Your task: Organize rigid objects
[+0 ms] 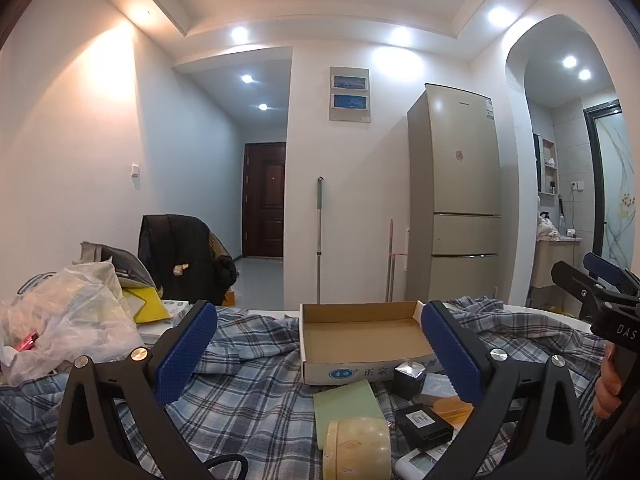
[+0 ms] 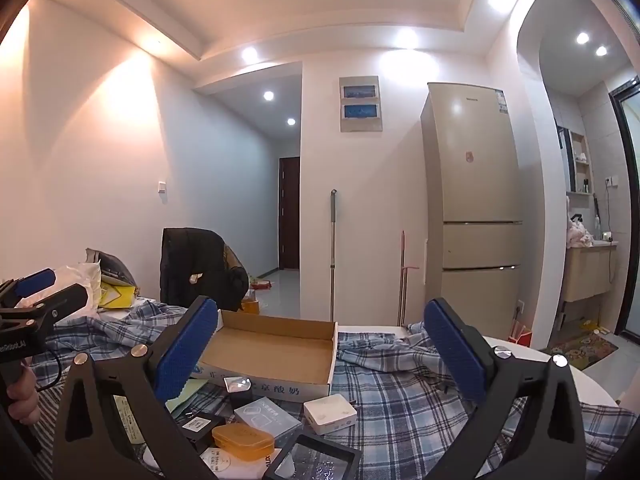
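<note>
An empty shallow cardboard box point(image 1: 362, 338) point(image 2: 272, 350) lies on the plaid cloth. In front of it lie small rigid items: a tape roll point(image 1: 356, 448), a green pad point(image 1: 344, 402), a black cube point(image 1: 408, 378), a black device point(image 1: 424, 422), an orange case point(image 2: 242, 440), a white box point(image 2: 330, 412), a grey-blue box point(image 2: 267, 416) and a black frame point(image 2: 316, 458). My left gripper point(image 1: 320, 354) is open and empty above them. My right gripper point(image 2: 322, 352) is open and empty, near the box's front right.
The plaid cloth point(image 2: 400, 408) covers a white table point(image 2: 560, 368). Plastic bags point(image 1: 64, 320) and a yellow item point(image 1: 146, 302) pile up at left. A chair with a black jacket point(image 1: 180, 260), a fridge point(image 1: 460, 196) and a mop point(image 1: 319, 240) stand behind.
</note>
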`<state>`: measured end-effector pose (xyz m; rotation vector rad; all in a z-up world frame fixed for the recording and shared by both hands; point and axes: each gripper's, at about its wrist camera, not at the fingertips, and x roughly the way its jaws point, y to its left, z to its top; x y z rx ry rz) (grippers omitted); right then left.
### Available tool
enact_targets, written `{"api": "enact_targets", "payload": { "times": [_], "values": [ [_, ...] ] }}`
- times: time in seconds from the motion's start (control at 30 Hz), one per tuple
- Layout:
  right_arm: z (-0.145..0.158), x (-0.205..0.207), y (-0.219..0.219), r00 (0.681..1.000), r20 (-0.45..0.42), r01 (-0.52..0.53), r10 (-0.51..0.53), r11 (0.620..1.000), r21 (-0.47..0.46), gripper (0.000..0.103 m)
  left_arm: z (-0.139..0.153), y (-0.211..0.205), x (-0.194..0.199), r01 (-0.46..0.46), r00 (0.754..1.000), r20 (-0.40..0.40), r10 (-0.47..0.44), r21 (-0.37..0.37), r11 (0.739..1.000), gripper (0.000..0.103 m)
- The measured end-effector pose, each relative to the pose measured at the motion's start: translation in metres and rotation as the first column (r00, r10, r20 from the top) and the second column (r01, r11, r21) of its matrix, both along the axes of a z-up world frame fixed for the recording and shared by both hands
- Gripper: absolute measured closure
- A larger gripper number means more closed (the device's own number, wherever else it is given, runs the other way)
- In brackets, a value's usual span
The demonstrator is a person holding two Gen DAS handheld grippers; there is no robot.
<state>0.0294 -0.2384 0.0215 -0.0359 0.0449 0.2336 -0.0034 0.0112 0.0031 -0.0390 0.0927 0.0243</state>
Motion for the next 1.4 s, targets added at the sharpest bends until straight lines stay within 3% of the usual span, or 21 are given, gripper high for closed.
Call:
{"api": "enact_targets", "payload": {
  "times": [0.3,0.5,0.77,0.87,0.97,1.23,1.4],
  "values": [
    [-0.001,-0.003,0.002,1.000,0.015,0.001,-0.001,1.000,-0.016,0.000,-0.002,-0.001,0.005,-0.004,1.000,-0.023,0.004,0.004,1.000,0.000],
    [-0.002,-0.001,0.000,0.999,0.000,0.038,-0.038,0.999,-0.007,0.000,-0.006,0.006,0.008,0.020,0.999,-0.042,-0.022,-0.034,0.999,0.000],
    [-0.002,-0.004,0.000,0.998,0.010,0.060,-0.060,0.998,-0.012,0.000,-0.009,0.003,0.009,0.008,0.999,-0.046,-0.008,-0.002,1.000,0.000],
    [0.001,-0.009,-0.004,0.997,0.033,0.072,-0.072,0.997,0.006,0.000,-0.011,0.009,0.017,-0.028,0.996,-0.090,0.027,-0.020,0.999,0.000],
    [0.004,-0.012,-0.004,0.996,0.046,0.078,-0.078,0.997,0.004,0.000,-0.012,0.009,0.020,0.001,0.993,-0.121,-0.006,-0.043,0.999,0.000],
    [0.008,-0.014,-0.006,0.998,0.021,0.051,-0.051,0.999,-0.011,0.000,-0.007,-0.009,0.006,0.046,0.997,-0.063,-0.044,0.038,0.998,0.000],
    [0.010,-0.011,-0.011,0.999,-0.012,0.037,-0.037,0.999,0.007,0.000,-0.006,-0.002,0.008,0.052,0.996,-0.067,-0.052,0.001,0.999,0.000]
  ]
}}
